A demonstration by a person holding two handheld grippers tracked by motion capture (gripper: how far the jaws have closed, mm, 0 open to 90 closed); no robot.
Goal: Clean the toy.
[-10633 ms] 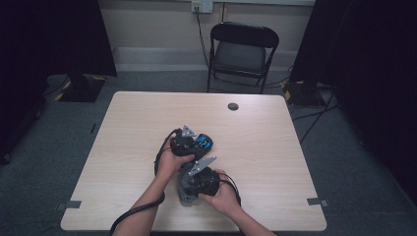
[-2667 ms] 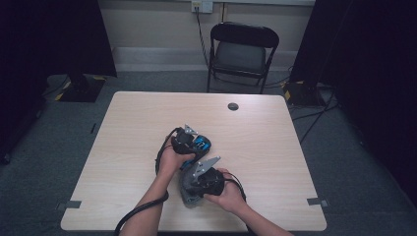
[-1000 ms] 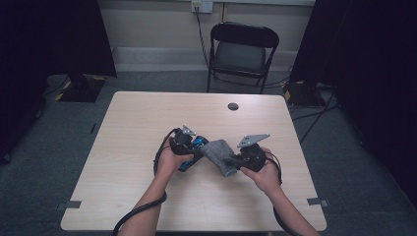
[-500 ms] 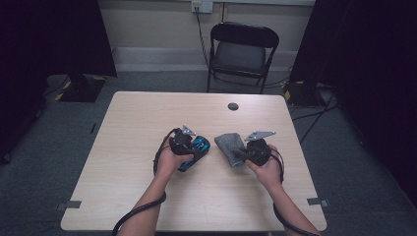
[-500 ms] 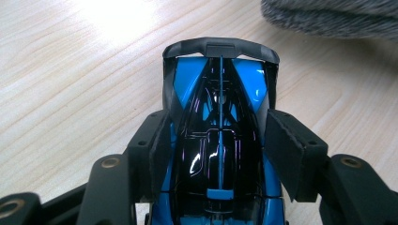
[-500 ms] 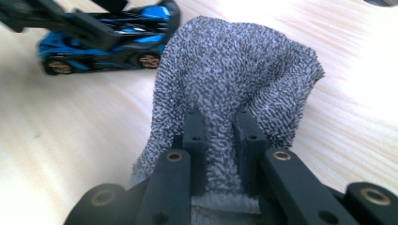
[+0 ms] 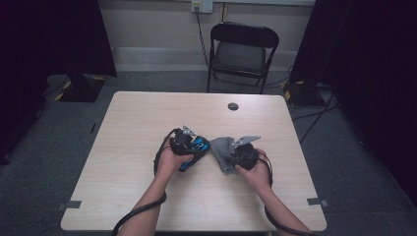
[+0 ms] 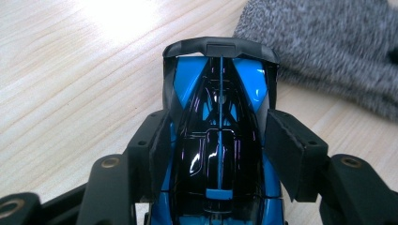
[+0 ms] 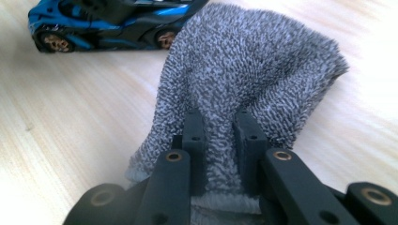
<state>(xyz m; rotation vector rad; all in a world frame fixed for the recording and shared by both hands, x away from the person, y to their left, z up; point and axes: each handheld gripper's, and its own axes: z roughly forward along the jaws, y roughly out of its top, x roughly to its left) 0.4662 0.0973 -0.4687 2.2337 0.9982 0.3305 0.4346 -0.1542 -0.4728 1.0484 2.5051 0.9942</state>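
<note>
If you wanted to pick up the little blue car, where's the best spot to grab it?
Grab the blue toy car across its narrow middle, one pad on each flank, coming along its length from above. The body is long and slim with flat sides, so pads probably sit firm there. The left hand-held gripper already clamps it like that, clear of the grey cloth.

Light wood-grain bench (image 7: 147,123), squarish with rounded corners, sitting on grey carpet. A blue and black toy car (image 7: 195,150) sits on it about mid-bench, with a grey knitted cloth (image 7: 223,149) just to the right of the car, its lower edge sagging onto the wood. Farther back from the car, near the far edge, there's a small dark round disc (image 7: 233,106) set well apart from it.
</note>
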